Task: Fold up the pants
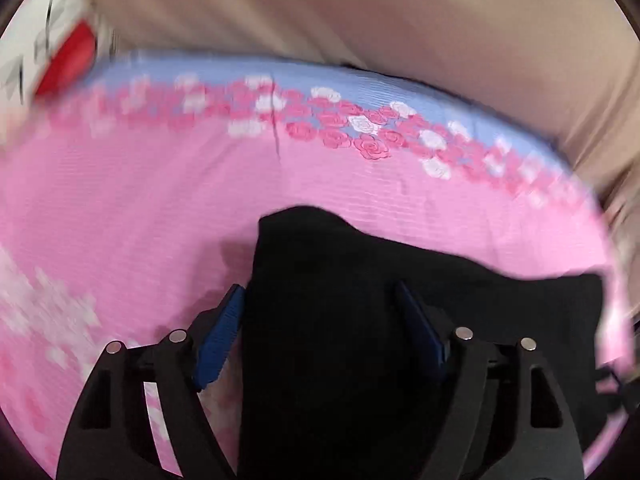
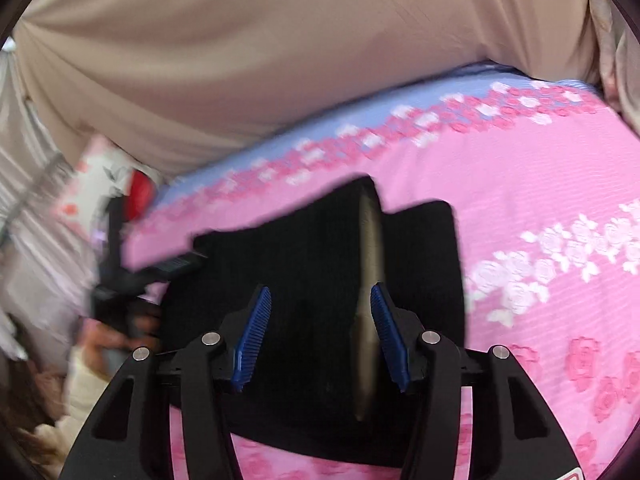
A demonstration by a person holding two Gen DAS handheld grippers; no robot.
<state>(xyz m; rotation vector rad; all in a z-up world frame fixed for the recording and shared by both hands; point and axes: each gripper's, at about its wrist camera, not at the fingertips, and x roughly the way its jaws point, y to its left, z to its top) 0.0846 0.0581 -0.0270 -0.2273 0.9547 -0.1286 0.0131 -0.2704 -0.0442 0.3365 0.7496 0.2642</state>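
1. The black pants (image 1: 360, 300) are lying on the pink rose-print bed cover (image 1: 140, 208), already gathered into a compact dark block instead of spread at full length, so I'm judging that at least one fold is in.
2. The left claw (image 1: 320, 332) is standing with its blue pads (image 1: 224, 336) wide apart, and the pants are running straight up between them and out past the tips. It isn't gripping anything that I can see.
3. The right claw (image 2: 320, 332) is also spread, its blue pads (image 2: 254, 336) well apart, and the pants (image 2: 304, 280) are filling the gap between them.
4. Just inside the right-hand pad of that claw, a tan strip (image 2: 370, 280) is standing up along the cloth, possibly a lining or waistband edge; I can't tell which.
5. Off to the left of the right claw, the other claw (image 2: 176, 268) is showing at the block's far edge, blurred.
6. What's left, as I'm reading it: the top edge beyond the tips is looking uneven, so squaring up, and maybe one more fold.
7. The beige sheet (image 1: 360, 20) is hanging beyond the bed.
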